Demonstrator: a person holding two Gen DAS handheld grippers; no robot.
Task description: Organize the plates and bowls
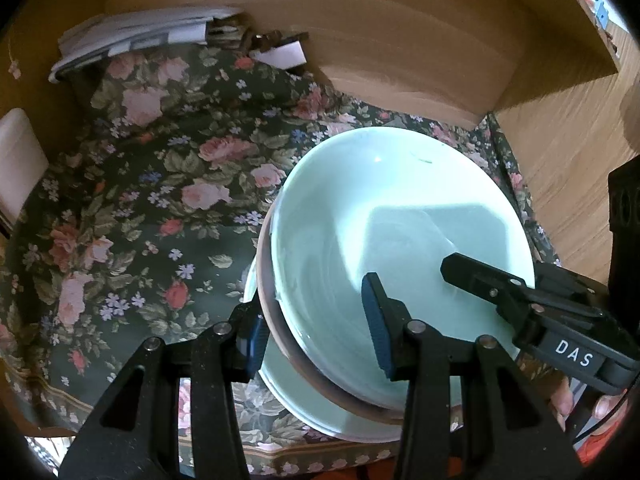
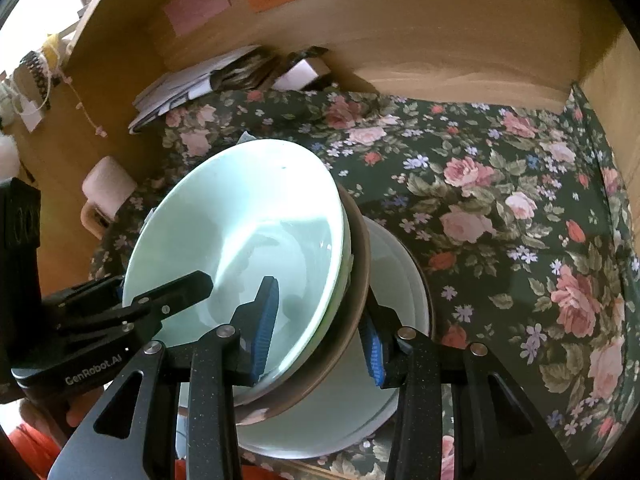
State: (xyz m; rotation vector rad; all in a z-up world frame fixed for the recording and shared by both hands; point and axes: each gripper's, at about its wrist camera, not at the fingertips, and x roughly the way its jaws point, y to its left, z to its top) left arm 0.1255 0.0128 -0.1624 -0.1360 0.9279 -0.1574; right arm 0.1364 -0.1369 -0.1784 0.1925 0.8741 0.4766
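A pale green bowl (image 1: 400,216) with a brown outside sits tilted on a pale green plate (image 1: 296,396) on the floral cloth; it also shows in the right wrist view (image 2: 248,216), with the plate (image 2: 384,360) under it. My left gripper (image 1: 320,332) straddles the bowl's left rim, one finger inside and one outside, with a gap to the rim. My right gripper (image 2: 320,332) straddles the opposite rim the same way. Each gripper shows in the other's view, the right one (image 1: 520,300) and the left one (image 2: 132,304).
A floral cloth (image 1: 140,200) covers the shelf floor inside a wooden compartment (image 1: 400,52). A stack of papers (image 1: 140,36) and a small white box (image 1: 280,56) lie at the back. A white roll (image 2: 108,188) is at the left edge.
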